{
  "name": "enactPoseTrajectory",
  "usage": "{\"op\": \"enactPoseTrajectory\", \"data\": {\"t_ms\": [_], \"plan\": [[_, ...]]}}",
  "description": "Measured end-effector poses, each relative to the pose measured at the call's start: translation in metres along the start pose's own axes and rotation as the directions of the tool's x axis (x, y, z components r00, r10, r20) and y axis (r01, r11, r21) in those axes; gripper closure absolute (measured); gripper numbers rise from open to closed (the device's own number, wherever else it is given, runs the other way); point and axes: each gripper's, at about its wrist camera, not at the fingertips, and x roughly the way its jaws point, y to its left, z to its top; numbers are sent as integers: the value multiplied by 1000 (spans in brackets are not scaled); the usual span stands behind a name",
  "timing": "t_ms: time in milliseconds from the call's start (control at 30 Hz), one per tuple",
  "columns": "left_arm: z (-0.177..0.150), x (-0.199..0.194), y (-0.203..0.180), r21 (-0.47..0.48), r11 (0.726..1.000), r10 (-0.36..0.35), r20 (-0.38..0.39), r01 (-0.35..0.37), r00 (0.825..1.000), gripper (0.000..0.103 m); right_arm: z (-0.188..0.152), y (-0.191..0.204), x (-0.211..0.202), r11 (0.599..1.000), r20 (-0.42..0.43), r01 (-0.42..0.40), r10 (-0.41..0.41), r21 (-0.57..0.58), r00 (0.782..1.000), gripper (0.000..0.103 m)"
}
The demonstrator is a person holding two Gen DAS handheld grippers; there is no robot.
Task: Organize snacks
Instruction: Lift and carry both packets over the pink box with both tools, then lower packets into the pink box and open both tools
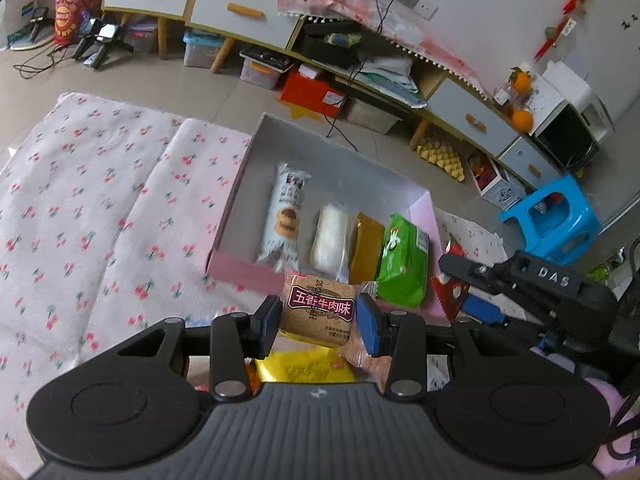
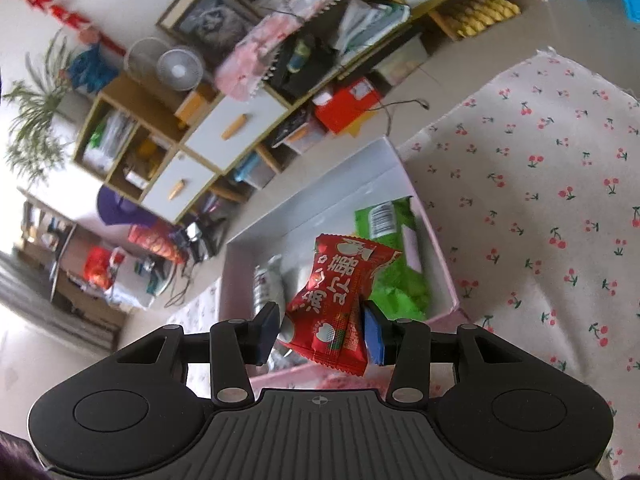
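Observation:
My left gripper [image 1: 318, 318] is shut on a brown cracker packet [image 1: 316, 312] and holds it just in front of the pink box's near wall [image 1: 240, 270]. Inside the box lie a white cookie pack [image 1: 285, 216], a white roll [image 1: 330, 240], a gold bar [image 1: 366, 246] and a green packet [image 1: 402, 266]. My right gripper [image 2: 322, 330] is shut on a red snack packet [image 2: 340, 300] above the box's near wall [image 2: 288, 374]; the green packet [image 2: 394, 256] lies beyond it. The right gripper also shows in the left wrist view [image 1: 472, 304] beside the box.
The box sits on a cherry-print cloth [image 1: 100, 200] spread on the floor. A yellow wrapper [image 1: 304, 368] lies under my left gripper. A low cabinet with drawers [image 1: 240, 4] runs along the wall, with bins and a red box [image 1: 312, 94] under it. A blue stool [image 1: 554, 220] stands at the right.

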Motion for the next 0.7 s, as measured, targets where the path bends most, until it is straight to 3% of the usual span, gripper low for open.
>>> {"op": "enactPoseTrajectory", "data": {"t_ms": [267, 400, 533, 700], "plan": [[23, 36, -6, -19, 1000, -8, 26, 9, 1000, 65, 29, -2, 24, 1000, 31, -9, 9, 4, 999, 59], [21, 44, -6, -6, 1000, -15, 66, 16, 998, 65, 35, -4, 37, 1000, 30, -23, 23, 3, 999, 59], [17, 49, -11, 58, 998, 21, 87, -26, 996, 65, 38, -4, 48, 999, 30, -35, 35, -11, 999, 59], [17, 50, -6, 61, 998, -4, 89, -1, 996, 64, 41, -4, 58, 999, 37, -44, 44, 6, 998, 59]]}}
